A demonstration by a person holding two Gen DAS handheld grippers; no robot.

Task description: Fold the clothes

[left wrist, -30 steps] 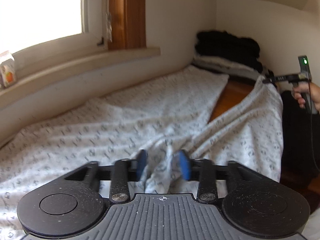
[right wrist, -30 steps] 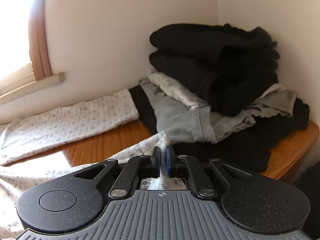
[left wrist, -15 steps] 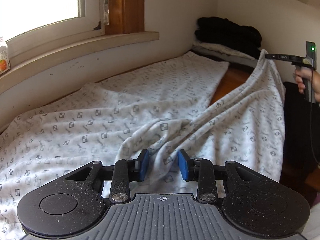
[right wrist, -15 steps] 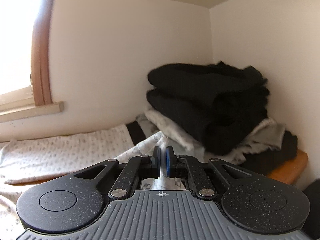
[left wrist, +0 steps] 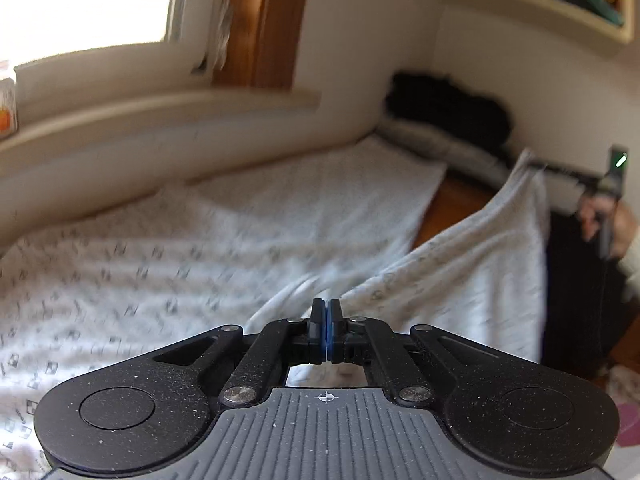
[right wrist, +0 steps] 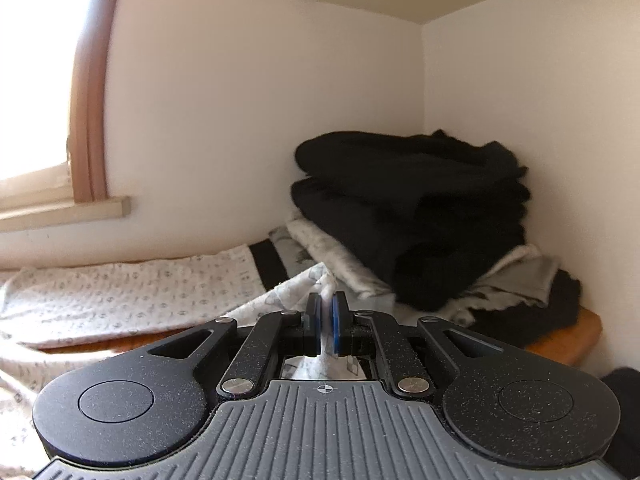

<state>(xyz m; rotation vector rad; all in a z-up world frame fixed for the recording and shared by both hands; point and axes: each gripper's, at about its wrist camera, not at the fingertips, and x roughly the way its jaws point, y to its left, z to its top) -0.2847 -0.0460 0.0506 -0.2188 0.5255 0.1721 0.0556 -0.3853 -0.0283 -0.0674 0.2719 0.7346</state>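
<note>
Both claws are in play on the pale printed garment [left wrist: 224, 240], which sprawls across the wooden bench [left wrist: 452, 204] under the window. The right claw [right wrist: 326, 312] is pinched tight on a bunched bit of its edge, holding that side lifted off the bench. The left claw [left wrist: 326, 320] has its pads pressed together at a fold of the cloth; the view is smeared, so whether any fabric sits between them I cannot tell.

Risks from here: that right-hand pinch is a thin one on soft knit, and a sharp tug could pull it free and drop the raised side in a heap. If the left claw has nothing, the fold comes over lopsided. The lifted cloth could also brush the pile [right wrist: 408, 216] in the corner and topple it.

The count: one garment being worked, two claws, one pile of dark and light clothes, one hand [left wrist: 600, 216] in view.
</note>
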